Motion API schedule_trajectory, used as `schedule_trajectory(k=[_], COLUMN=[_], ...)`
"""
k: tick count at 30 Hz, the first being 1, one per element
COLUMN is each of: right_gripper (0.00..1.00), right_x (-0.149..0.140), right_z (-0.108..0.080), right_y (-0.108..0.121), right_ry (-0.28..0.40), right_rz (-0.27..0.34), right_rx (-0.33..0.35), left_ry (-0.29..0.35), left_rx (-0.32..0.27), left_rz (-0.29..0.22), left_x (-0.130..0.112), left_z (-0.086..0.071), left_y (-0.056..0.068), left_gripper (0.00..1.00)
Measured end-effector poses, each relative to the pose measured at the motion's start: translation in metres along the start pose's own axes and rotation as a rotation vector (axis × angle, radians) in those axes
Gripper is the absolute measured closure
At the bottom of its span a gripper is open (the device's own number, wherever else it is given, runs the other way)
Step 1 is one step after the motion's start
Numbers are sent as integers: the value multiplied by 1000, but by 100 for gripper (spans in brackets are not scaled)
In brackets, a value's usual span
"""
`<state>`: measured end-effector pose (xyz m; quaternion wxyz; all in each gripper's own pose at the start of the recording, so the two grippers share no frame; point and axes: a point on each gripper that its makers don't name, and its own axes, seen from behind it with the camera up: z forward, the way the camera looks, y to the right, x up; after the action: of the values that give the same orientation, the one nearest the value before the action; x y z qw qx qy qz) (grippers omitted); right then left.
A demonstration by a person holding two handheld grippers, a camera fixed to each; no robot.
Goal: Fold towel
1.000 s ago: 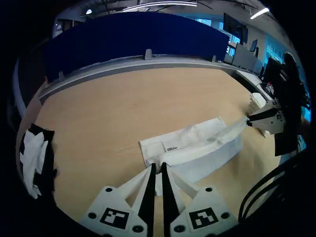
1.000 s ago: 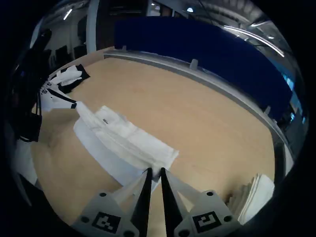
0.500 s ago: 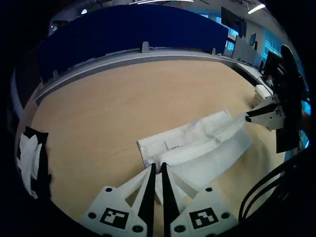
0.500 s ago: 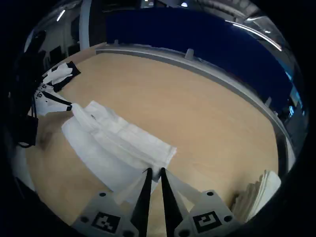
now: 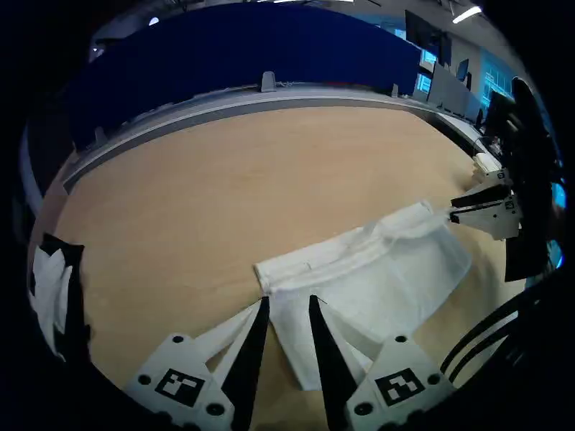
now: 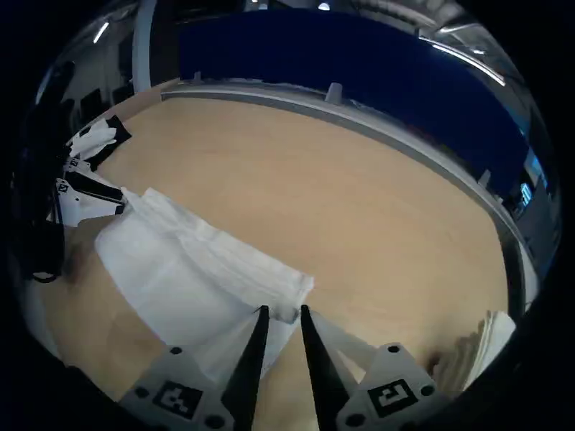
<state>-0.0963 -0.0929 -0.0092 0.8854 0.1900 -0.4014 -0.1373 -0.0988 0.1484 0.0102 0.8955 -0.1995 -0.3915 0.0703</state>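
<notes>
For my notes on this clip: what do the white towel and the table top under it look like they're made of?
Towel: soft woven cloth, probably cotton, matte white. It creases and bunches along its folded edge.
Table top: light wood or a wood-look laminate, smooth with a faint sheen. The grain is too blurred to settle which.

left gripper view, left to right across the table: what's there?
black-and-white cloth at the table's left edge → towel lying flat → right claw at the towel's far right corner
</notes>
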Motion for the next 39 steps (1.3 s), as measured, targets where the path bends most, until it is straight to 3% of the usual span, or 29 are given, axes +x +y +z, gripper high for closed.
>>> schedule_trajectory(k=[4,6,8,10,14,26,39], right_gripper=[31,23,9,5,4,4,4], right_x=[4,5,5,5,3,-6,-35], right_z=[-1,-2,-3,-5,-9,-21,-41], right_y=[4,5,5,5,5,-2,-14], right_ry=[8,13,16,20,23,19,2], right_rz=[-1,-1,0,2,6,-2,4], right_rx=[-12,-16,-14,-10,-9,0,6], left_ry=[6,9,8,6,6,8,-8], left_rx=[13,16,10,6,4,21,46], left_rz=[3,3,-2,-13,-33,-37,-87], left_x=[2,2,1,0,-2,-8,-39], left_z=[-1,-3,-6,-9,-13,-26,-52], left_y=[-4,-5,-4,-5,-5,-5,-4], left_gripper=[50,32,25,12,7,7,7])
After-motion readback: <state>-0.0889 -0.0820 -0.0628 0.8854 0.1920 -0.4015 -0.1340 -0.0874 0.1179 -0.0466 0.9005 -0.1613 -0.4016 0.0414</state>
